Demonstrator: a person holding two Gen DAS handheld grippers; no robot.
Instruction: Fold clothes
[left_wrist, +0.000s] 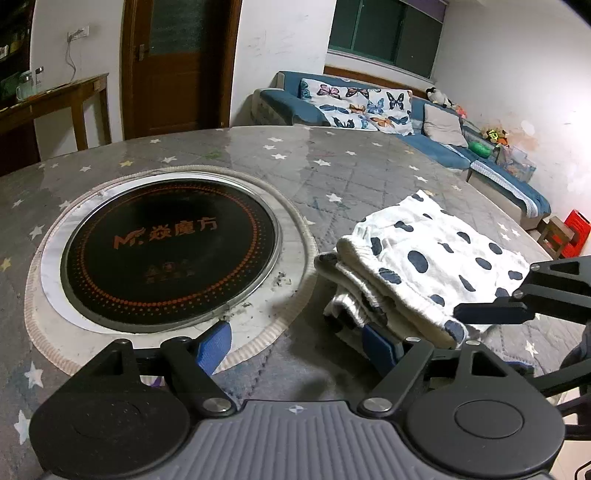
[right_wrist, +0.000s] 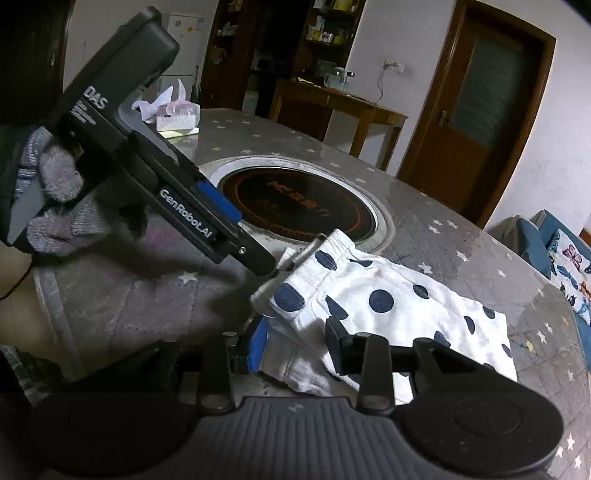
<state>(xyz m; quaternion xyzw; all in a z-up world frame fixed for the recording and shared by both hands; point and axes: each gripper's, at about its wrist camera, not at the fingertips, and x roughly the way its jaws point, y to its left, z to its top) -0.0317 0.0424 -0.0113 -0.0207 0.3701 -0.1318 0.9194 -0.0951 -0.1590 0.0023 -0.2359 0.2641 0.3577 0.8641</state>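
A white garment with dark blue dots lies folded in a thick stack on the grey star-patterned table; it also shows in the right wrist view. My left gripper is open, its right finger touching the stack's near left edge. It also shows in the right wrist view, with a finger at the waistband corner. My right gripper is open with its fingers astride the stack's near edge. One of its fingertips rests on the cloth in the left wrist view.
A round black induction hob in a white ring sits in the table left of the garment. A tissue box stands at the table's far side. A blue sofa, a wooden side table and a door lie beyond.
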